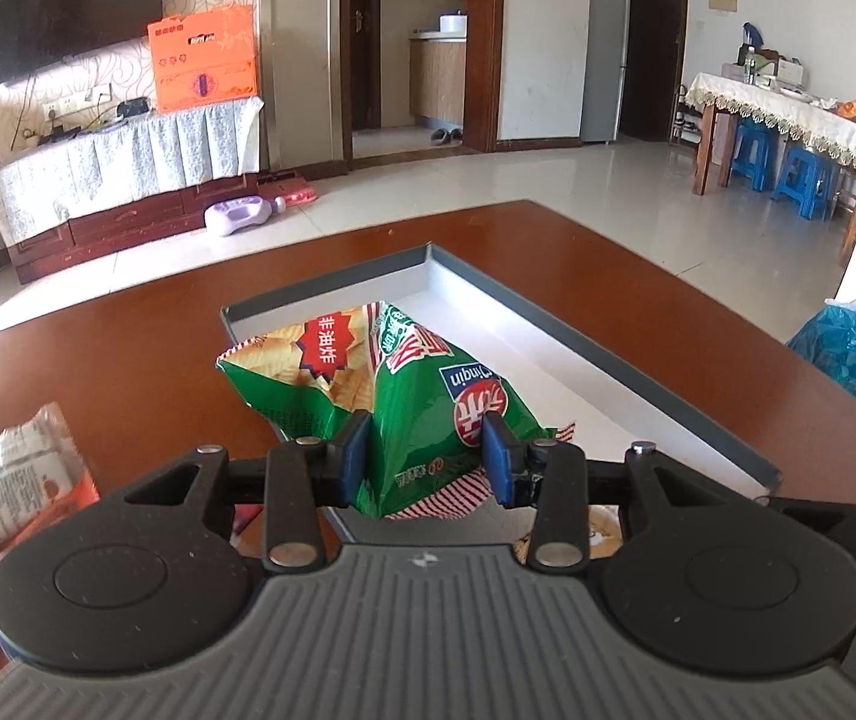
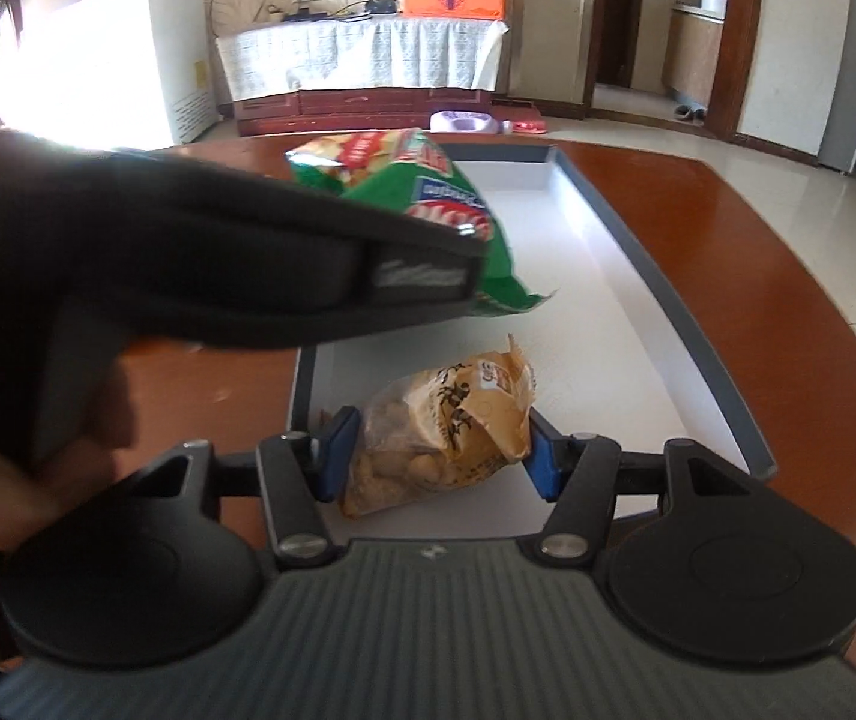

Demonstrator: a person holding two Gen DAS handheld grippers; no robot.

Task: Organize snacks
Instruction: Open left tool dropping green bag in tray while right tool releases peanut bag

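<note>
left gripper: clamped on the green chip bag near its crimped end, both blue pads pressed into the foil, so the bag hangs bunched between them. pretty sure it's held up in the air over the near-left part of the grey tray, not resting on the tray floor yet.
left pose: angled down toward the tray. in the right wrist view the left gripper's body crosses in from the left above the tray's near end, with the person's hand blurred at the left edge.
tray: long shallow grey box with a white floor on the brown table, mostly bare at the far end.
right gripper: pads closed on the tan peanut bag, one on each side, squeezing it. the bag sits low at the tray's near end and looks like it's touching the floor, can't fully tell.
right pose: tilted down steeply, fingers pointing into the tray.
step: both snacks going into the tray at once, i'd say the placing part.
next move: guessing the peanut bag just needs letting go. the chip bag needs lowering further up the tray so it doesn't land on the peanuts, then release.
leftovers: an orange and white packet on the table at far left looks like it's waiting its turn.
</note>
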